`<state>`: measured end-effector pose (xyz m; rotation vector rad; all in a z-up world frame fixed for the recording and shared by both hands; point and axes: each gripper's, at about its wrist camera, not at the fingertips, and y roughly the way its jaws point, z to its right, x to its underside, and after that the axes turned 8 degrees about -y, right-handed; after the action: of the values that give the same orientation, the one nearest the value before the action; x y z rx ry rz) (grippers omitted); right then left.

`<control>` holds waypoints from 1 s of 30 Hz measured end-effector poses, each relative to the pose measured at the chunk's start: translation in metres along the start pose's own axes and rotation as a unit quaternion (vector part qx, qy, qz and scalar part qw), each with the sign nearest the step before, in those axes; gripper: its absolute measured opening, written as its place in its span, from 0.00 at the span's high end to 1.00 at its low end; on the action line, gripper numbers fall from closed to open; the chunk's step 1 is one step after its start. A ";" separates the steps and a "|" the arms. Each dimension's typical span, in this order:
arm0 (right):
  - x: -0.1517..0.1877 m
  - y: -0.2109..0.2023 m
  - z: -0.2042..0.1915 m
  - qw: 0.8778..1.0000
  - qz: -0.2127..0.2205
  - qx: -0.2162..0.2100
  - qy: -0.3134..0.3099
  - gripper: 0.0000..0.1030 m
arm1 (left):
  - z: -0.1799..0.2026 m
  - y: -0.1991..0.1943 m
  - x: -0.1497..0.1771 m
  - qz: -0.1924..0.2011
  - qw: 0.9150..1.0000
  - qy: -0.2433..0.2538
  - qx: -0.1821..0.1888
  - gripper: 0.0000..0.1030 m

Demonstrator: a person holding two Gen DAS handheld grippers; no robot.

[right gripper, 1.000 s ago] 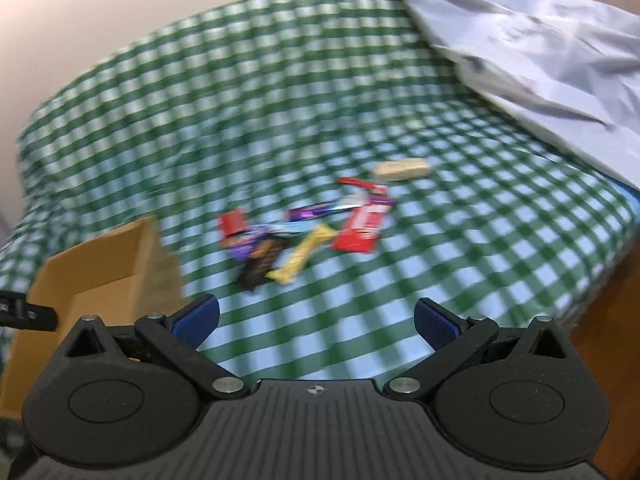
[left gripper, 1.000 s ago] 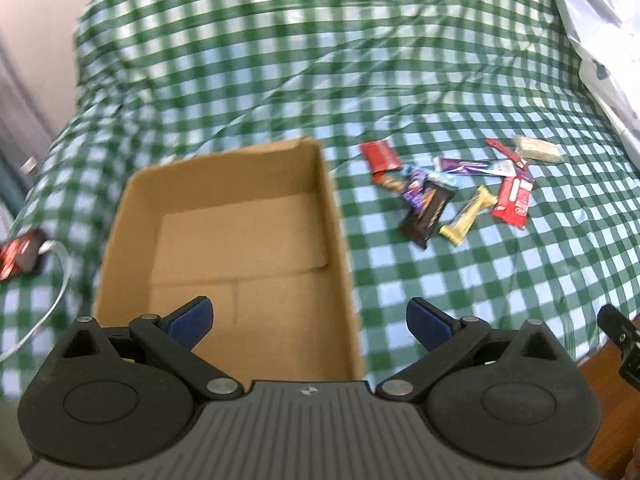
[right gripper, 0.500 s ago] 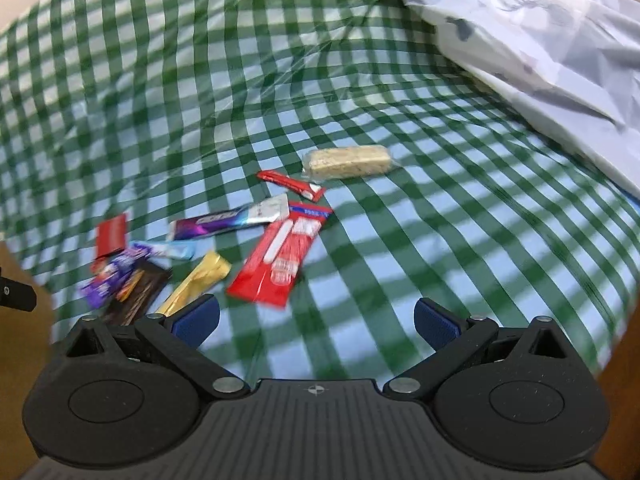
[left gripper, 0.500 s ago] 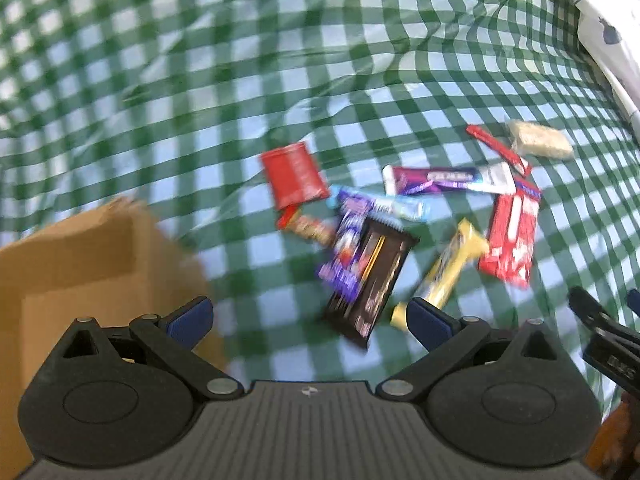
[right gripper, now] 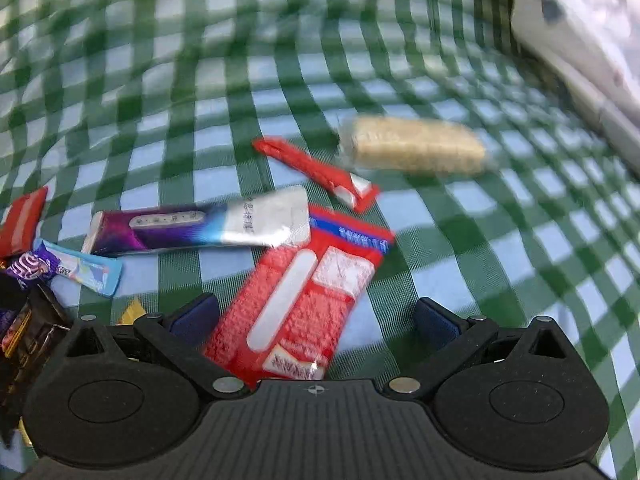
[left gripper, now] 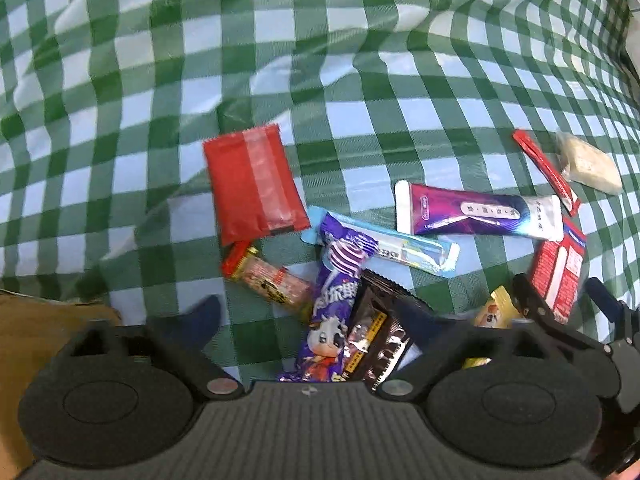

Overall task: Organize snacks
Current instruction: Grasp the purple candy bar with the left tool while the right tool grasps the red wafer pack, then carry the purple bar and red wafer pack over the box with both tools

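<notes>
Snack wrappers lying piled on the green checked cloth [left gripper: 280, 60], purple cartoon bar [left gripper: 332, 312] and dark chocolate bar [left gripper: 376, 344] sitting between the closing left gripper [left gripper: 310, 316] fingers, not yet pinched, right gripper [right gripper: 316, 320] spreading wide over the red packet [right gripper: 296, 300], beige bar [right gripper: 416, 148] lying at one o'clock.

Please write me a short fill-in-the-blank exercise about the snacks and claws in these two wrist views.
1. The snacks lie on a green and white ____ cloth.
2. The purple cartoon-cow packet lies partly over a ____ packet.
3. The pale cereal bar lies beside a thin ____ stick.
4. Between the right claw fingers lies a large ____ packet.

Missing: checked; black; red; red
</notes>
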<state>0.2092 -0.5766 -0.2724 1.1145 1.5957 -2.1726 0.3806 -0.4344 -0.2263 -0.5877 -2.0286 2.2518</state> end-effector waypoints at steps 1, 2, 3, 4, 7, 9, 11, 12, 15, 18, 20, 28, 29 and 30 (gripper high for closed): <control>0.002 -0.001 -0.001 1.000 0.002 0.000 -0.008 0.00 | -0.001 0.002 0.000 -0.012 1.000 0.001 0.006 0.53; 0.004 -0.003 0.001 1.000 0.006 -0.005 -0.007 0.01 | -0.004 0.000 0.000 -0.012 1.000 -0.007 0.023 0.72; 0.006 -0.005 0.003 1.000 0.004 -0.010 -0.004 0.02 | -0.006 -0.002 0.001 -0.014 0.999 -0.016 0.031 0.86; 0.008 -0.008 0.005 1.000 0.005 -0.014 -0.003 0.05 | -0.008 -0.004 0.002 -0.018 0.999 -0.019 0.031 0.85; 0.012 -0.022 0.005 0.999 0.021 -0.025 -0.014 0.44 | -0.014 -0.018 0.010 -0.009 0.999 -0.024 0.035 0.86; 0.013 -0.029 0.006 0.999 0.015 -0.028 -0.011 0.51 | -0.018 -0.032 0.017 0.000 0.999 -0.025 0.044 0.86; 0.016 -0.037 0.011 0.999 0.012 -0.031 0.005 0.53 | -0.024 -0.049 0.025 0.010 0.998 -0.026 0.058 0.86; 0.018 -0.045 0.010 0.999 0.013 -0.028 0.012 0.54 | -0.025 -0.060 0.031 0.019 0.998 -0.023 0.064 0.86; 0.022 -0.068 0.019 0.999 0.027 -0.027 0.034 0.56 | -0.027 -0.090 0.047 0.039 0.996 -0.021 0.079 0.86; 0.029 -0.096 0.026 0.997 0.038 -0.032 0.052 0.56 | -0.034 -0.122 0.065 0.055 0.993 -0.028 0.099 0.86; 0.035 -0.116 0.028 0.996 0.042 -0.034 0.069 0.56 | -0.040 -0.144 0.080 0.065 0.992 -0.029 0.105 0.86; 0.055 -0.210 0.013 0.991 0.081 -0.062 0.085 0.56 | -0.084 -0.226 0.160 0.131 0.986 -0.040 0.091 0.86; 0.057 -0.224 0.008 0.991 0.090 -0.067 0.079 0.56 | -0.092 -0.236 0.170 0.137 0.986 -0.042 0.088 0.86; 0.060 -0.238 0.003 0.990 0.099 -0.072 0.072 0.56 | -0.100 -0.245 0.182 0.144 0.985 -0.045 0.083 0.86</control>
<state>0.0294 -0.4729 -0.1414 1.3478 1.5959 -1.8579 0.1921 -0.2533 -0.0396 -0.8235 -1.8731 2.6215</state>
